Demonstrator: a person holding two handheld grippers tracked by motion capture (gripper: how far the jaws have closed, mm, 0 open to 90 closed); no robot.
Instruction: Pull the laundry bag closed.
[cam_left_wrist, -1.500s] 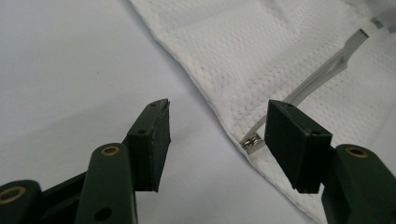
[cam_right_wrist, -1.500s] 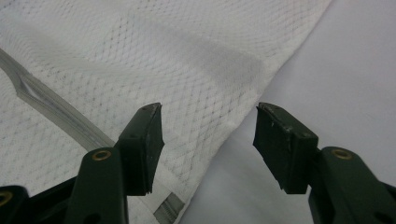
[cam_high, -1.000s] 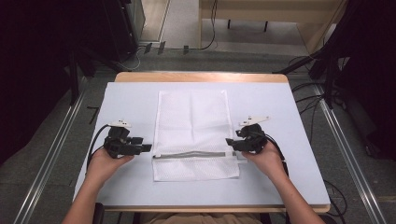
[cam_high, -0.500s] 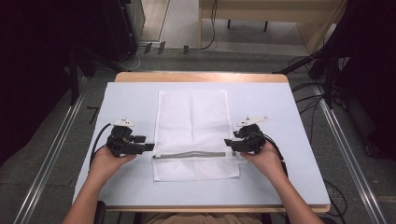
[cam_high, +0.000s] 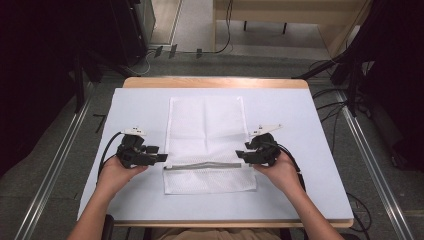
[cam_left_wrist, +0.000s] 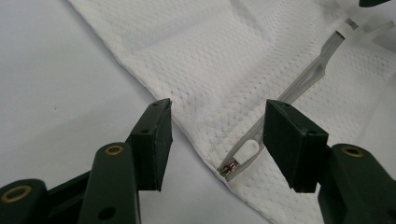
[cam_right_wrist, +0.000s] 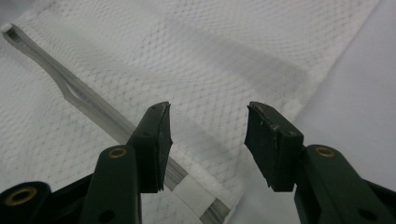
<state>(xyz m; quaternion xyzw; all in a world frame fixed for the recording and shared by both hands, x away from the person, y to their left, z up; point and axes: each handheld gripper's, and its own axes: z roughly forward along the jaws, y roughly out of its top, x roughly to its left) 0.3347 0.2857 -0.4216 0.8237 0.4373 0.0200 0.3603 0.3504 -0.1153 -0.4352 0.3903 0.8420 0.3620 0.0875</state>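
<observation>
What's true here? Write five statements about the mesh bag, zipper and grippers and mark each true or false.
1. The mesh bag lies flat on the table. True.
2. The zipper runs across the bag near its far edge. False: it crosses near the person's end.
3. The left gripper is clamped on the zipper pull. False: its jaws stand open, the pull between them untouched.
4. The right gripper is open at the bag's edge. True.
5. The bag is black. False: white.
</observation>
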